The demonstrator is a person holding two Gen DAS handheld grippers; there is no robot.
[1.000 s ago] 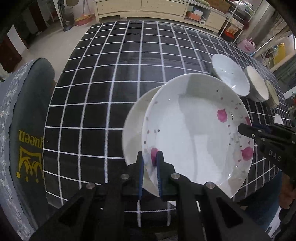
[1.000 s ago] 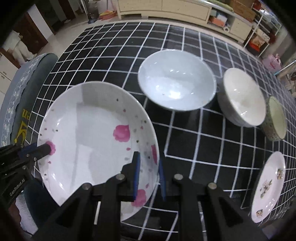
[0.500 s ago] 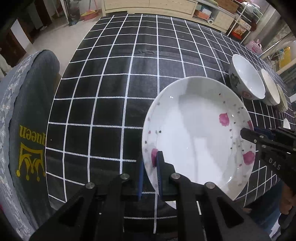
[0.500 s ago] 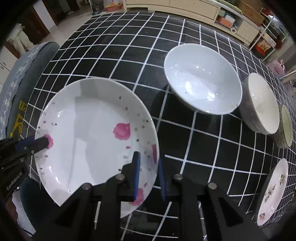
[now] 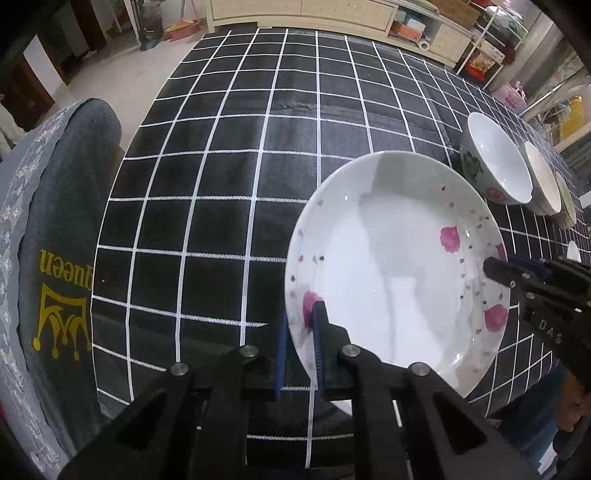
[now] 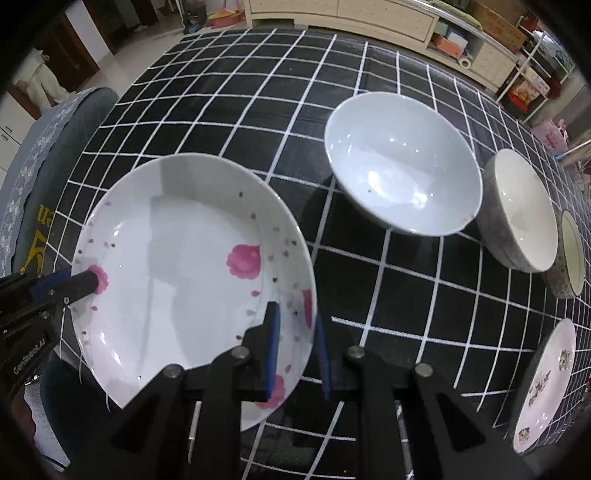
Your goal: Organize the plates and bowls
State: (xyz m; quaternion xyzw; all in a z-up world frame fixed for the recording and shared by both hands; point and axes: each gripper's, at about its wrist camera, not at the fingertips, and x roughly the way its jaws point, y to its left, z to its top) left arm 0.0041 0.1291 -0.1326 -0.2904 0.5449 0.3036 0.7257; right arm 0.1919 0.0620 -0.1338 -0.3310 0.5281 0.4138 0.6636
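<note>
A white plate with pink flowers (image 5: pixel 391 266) is held above the checked table between both grippers; it also shows in the right wrist view (image 6: pixel 184 266). My left gripper (image 5: pixel 300 332) is shut on its left rim. My right gripper (image 6: pixel 295 332) is shut on its right rim. A large white bowl (image 6: pixel 402 166) stands behind it, then a speckled grey bowl (image 6: pixel 524 214) and a small patterned bowl (image 6: pixel 572 254). A small flowered plate (image 6: pixel 546 380) lies at the right front.
The table has a black cloth with white grid lines (image 5: pixel 258 147). A grey chair with a yellow crown print (image 5: pixel 55 258) stands at its left edge. Cabinets and shelves (image 6: pixel 369 18) line the far wall.
Both grippers have carried the pink-flowered plate left and toward the front, off a plain white plate that lay under it. The bowls now lie farther to its right.
</note>
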